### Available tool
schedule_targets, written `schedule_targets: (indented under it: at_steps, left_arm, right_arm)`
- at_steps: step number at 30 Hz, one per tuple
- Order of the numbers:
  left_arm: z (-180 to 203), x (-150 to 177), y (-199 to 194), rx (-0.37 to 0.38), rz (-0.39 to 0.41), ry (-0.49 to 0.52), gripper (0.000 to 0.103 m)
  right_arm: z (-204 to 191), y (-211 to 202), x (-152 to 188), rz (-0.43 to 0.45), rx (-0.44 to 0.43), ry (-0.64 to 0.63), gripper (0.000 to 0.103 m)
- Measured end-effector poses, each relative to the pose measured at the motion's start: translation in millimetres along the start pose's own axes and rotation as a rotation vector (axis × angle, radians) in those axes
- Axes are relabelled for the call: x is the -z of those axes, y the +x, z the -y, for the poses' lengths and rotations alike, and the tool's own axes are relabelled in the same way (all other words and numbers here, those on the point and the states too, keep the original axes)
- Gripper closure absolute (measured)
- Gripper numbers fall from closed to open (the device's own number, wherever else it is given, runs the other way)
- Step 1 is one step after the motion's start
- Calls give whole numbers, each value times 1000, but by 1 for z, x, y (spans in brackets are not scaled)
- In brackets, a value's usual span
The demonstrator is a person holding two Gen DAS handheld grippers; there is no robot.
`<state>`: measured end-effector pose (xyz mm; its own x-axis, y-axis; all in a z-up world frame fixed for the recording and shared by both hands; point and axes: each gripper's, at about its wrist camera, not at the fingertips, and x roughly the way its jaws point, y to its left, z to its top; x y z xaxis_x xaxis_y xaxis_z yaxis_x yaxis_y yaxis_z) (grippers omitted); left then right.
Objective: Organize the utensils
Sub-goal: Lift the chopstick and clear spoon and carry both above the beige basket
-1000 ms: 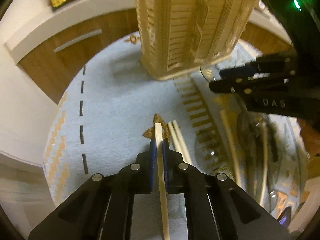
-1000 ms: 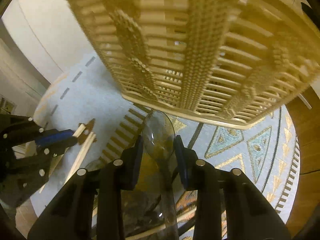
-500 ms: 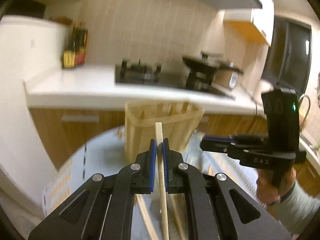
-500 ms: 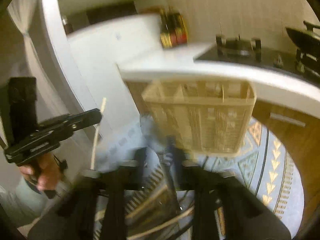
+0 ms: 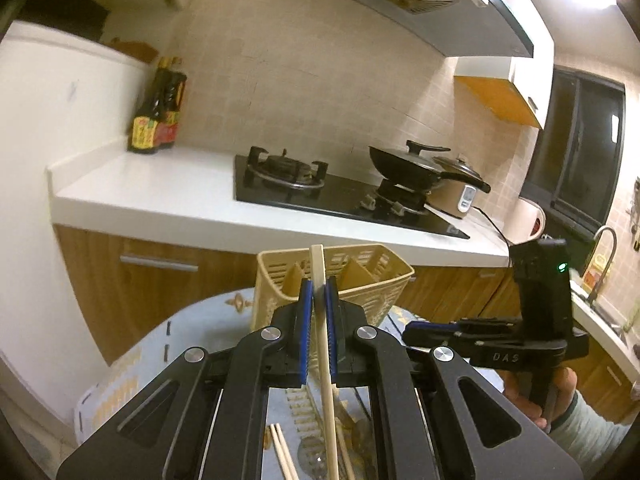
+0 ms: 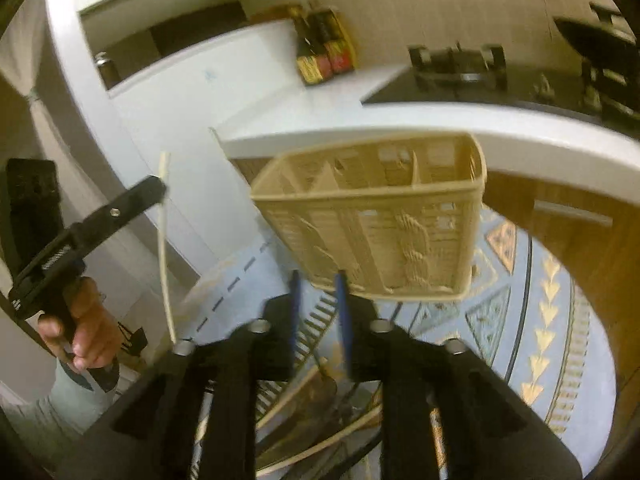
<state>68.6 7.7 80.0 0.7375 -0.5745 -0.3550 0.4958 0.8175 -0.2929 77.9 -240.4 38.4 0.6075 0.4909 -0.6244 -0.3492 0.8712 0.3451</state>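
My left gripper is shut on a pale wooden chopstick, held upright and raised above the table, in line with the beige slatted utensil basket. From the right wrist view the chopstick hangs from the left gripper, left of the basket. My right gripper is lifted near the basket's base, its jaws parted; the view is blurred and I see no spoon between them. Loose chopsticks lie on the table below.
The basket stands on a round table with a light blue patterned cloth. Behind it are a white counter, a gas hob, a black pan and sauce bottles. More utensils lie under the right gripper.
Both grippers have tilted up and risen from the table. The left one lifted the chopstick upright. The clear spoon seen between the right jaws a second ago no longer shows.
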Motion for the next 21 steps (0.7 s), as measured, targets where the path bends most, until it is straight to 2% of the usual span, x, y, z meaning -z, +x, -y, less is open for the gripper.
schedule_targets:
  at_steps: [1, 2, 3, 8, 11, 12, 15, 18, 21]
  left_arm:
    - [-3, 0, -1, 0, 0, -6, 98]
    - [-5, 1, -2, -1, 3, -6, 98]
    - [-7, 0, -4, -3, 7, -2, 98]
    - [-17, 0, -22, -40, 36, 25, 98]
    - [-27, 0, -34, -60, 57, 24, 98]
    - [-33, 1, -38, -65, 63, 14, 98]
    - [-48, 4, -45, -71, 63, -14, 98]
    - [-62, 8, -48, -77, 57, -35, 98]
    - [-74, 11, -49, -79, 54, -56, 98]
  right_arm:
    - [-1, 5, 1, -13, 10, -1, 45]
    - [-4, 9, 3, -18, 11, -7, 38]
    - [-10, 13, 4, -24, 5, -26, 36]
    - [-54, 59, 6, -164, 39, -200, 38]
    - [-80, 92, 10, -231, 79, -303, 46]
    - [-87, 106, 11, -259, 107, -323, 52]
    - [-91, 139, 12, -324, 153, -320, 66]
    - [-81, 159, 9, -360, 130, -259, 66]
    - [-83, 172, 3, -354, 114, -254, 66]
